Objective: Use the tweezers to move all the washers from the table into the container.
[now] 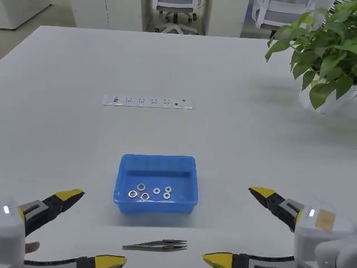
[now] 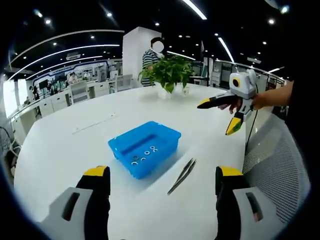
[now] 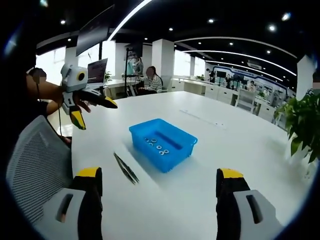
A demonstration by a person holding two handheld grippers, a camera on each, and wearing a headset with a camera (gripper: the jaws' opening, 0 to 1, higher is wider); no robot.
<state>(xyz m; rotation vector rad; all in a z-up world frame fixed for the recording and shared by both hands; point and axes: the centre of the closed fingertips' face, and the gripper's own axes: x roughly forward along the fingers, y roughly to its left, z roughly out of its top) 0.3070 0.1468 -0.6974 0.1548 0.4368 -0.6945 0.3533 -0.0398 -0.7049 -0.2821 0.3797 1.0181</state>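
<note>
Wide open and empty: left gripper (image 1: 93,227), right gripper (image 1: 239,226); slim metal tweezers (image 1: 156,244) lie near blue plastic container (image 1: 157,159) holding small silver washers (image 1: 144,196)

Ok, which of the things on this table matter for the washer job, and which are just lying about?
For the job:
tweezers, lying on the table in front of the container
container
washers, already in the container
left claw and right claw, both open and holding nothing

Just lying about:
power strip
plant
chairs beyond the table
</note>
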